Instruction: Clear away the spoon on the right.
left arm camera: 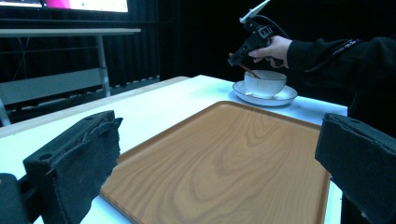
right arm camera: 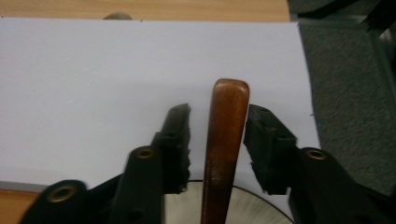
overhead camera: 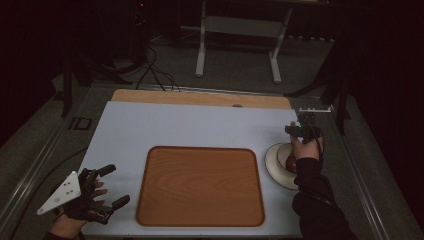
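Brown wooden spoon handle (right arm camera: 226, 140) stands between the right claw's (right arm camera: 217, 140) narrowly parted jaws over the white cup (left arm camera: 265, 83) on its saucer (left arm camera: 265, 96); close squarely mid-handle; left claw (overhead camera: 112, 186) waits wide beside the tray (overhead camera: 200, 186) on the worktop (overhead camera: 190, 125).

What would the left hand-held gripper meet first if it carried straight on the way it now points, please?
Probably the wooden tray: the left hand-held gripper faces along it, open, with the cup beyond, though its height is unclear.

Pale blue-white rectangular tabletop (overhead camera: 165, 125), bearing a brown rounded wooden tray (overhead camera: 200, 185) at centre and a white saucer (overhead camera: 272, 162) just right.
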